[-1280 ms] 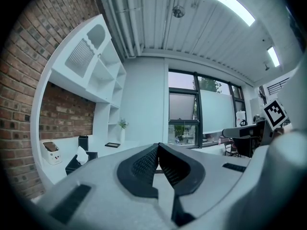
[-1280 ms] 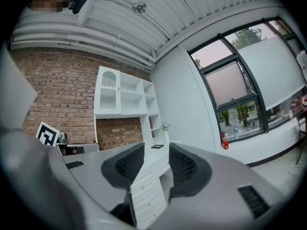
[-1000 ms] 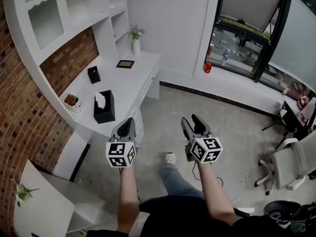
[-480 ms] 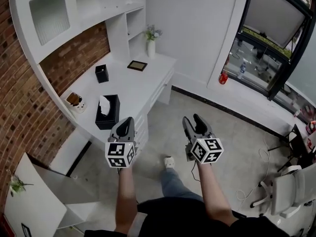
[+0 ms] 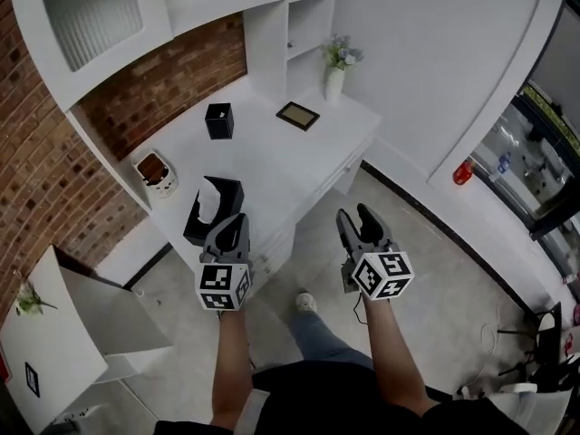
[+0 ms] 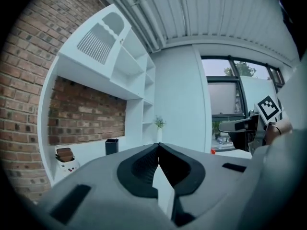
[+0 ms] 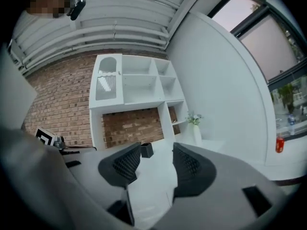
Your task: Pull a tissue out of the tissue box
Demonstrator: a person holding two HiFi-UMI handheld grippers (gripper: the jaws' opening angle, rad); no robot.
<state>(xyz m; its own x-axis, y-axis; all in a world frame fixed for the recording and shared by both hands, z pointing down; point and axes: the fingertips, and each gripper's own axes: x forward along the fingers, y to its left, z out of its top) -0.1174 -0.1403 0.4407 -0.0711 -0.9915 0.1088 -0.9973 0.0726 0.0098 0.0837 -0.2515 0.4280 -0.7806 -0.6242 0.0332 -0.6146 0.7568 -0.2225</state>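
Hovering near tissue box (image 5: 197,228): left gripper (image 5: 236,224) fingers pressed together, right gripper (image 5: 359,217) fingers apart, empty.

We record one black rectangular tissue box (image 5: 196,225), upright, just ahead of the left gripper (image 5: 234,223) and slightly to its left, with its near corner hidden behind that gripper. A crumpled white tissue (image 5: 210,201) stands up from the top opening. The box sits well left of the right gripper (image 5: 362,219).

Two grippers (image 5: 234,222) (image 5: 354,216), one tissue box (image 5: 194,228), one vase (image 5: 334,82), one frame (image 5: 298,115)
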